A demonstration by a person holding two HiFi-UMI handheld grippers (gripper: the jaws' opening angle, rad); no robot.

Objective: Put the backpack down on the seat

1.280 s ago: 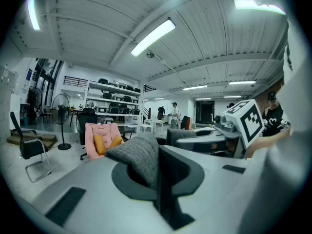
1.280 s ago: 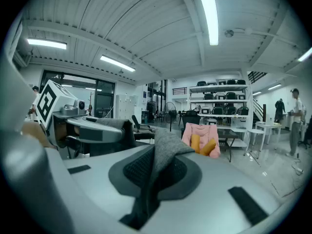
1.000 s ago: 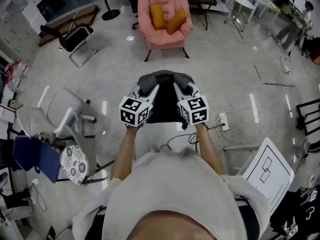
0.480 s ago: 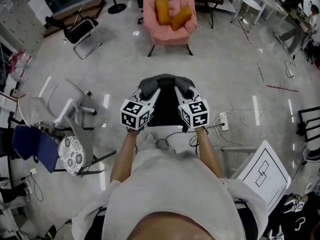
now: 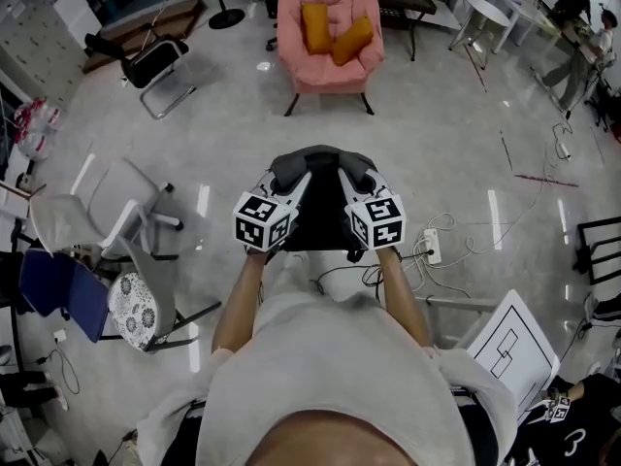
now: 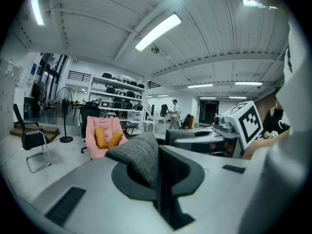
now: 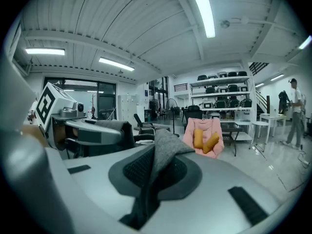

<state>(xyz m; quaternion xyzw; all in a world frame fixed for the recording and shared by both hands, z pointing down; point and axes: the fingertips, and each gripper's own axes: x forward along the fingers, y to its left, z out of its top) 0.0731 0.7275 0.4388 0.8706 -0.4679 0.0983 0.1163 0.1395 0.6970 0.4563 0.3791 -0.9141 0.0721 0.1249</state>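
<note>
A dark grey and black backpack (image 5: pixel 321 197) hangs in the air in front of me, held up by both grippers. My left gripper (image 5: pixel 287 175) is shut on its grey left shoulder strap (image 6: pixel 138 156). My right gripper (image 5: pixel 355 174) is shut on the right strap (image 7: pixel 163 152). The seat, a pink armchair (image 5: pixel 327 29) with two orange cushions (image 5: pixel 333 27), stands some way ahead across the floor. It also shows small in the left gripper view as the pink armchair (image 6: pixel 102 136) and in the right gripper view as the pink armchair (image 7: pixel 204 135).
A black folding chair (image 5: pixel 146 71) stands far left. A white chair (image 5: pixel 107 216) and a floral-seat stool (image 5: pixel 134 306) are at my near left. A power strip (image 5: pixel 432 245) with cables lies on the floor to my right, by a white board (image 5: pixel 511 343). Tables and a person are at far right.
I have walked a little toward the pink armchair; the floor items slide back toward me. Both grippers keep the same hold on the backpack straps.
</note>
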